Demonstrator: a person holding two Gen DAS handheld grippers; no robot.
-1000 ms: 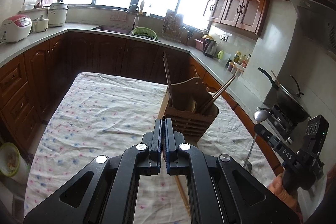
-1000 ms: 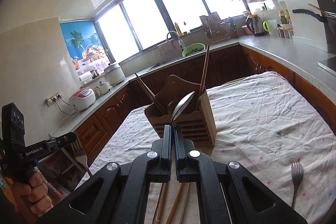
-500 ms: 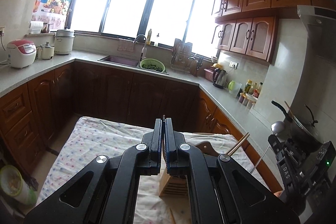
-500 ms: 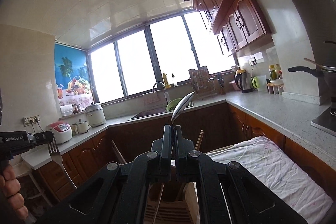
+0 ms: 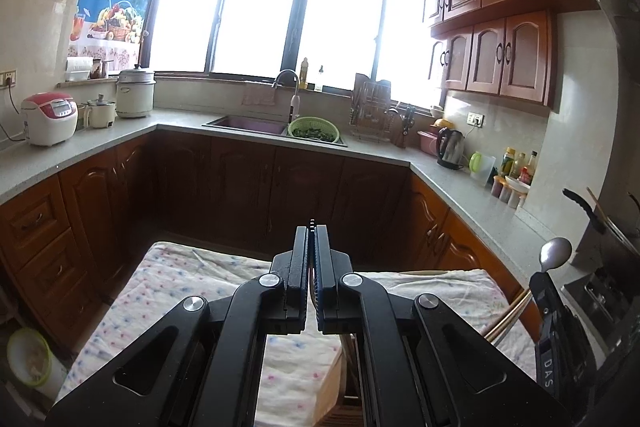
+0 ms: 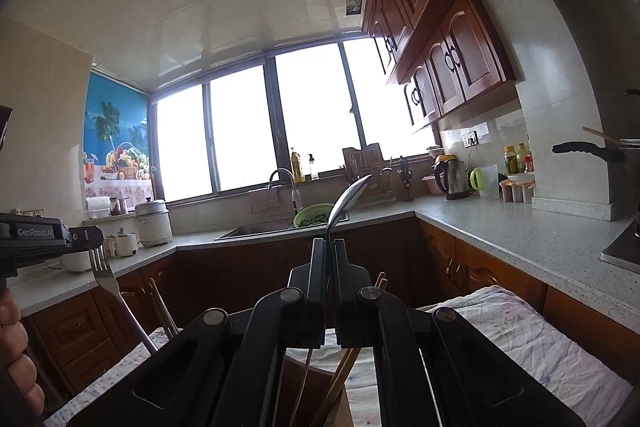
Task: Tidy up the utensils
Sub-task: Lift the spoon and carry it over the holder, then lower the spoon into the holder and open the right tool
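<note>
Utensils: a spoon and a fork are both in hand; chopsticks stand in the wooden holder below the claws.
Right claw: jaws closed on the spoon's handle, bowl pointing up past the fingertips.
Left claw: jaws closed on the fork, as the right wrist view shows, with the tines up and the handle slanting down; in its own view only the tine tips show above the fingertips.
Holder location: on the cloth-covered tabletop, mostly hidden under both claws.
Progress: judged partway; chopsticks appear stowed, spoon and fork not yet placed.
Remaining: set both pieces into the holder; which compartment cannot be told.
Surroundings: sink, green colander, kettle, rice cooker along the counter, well apart from the holder.
Obstruction: the upright chopsticks crowd the holder's opening; the claw bodies block sight of it.
</note>
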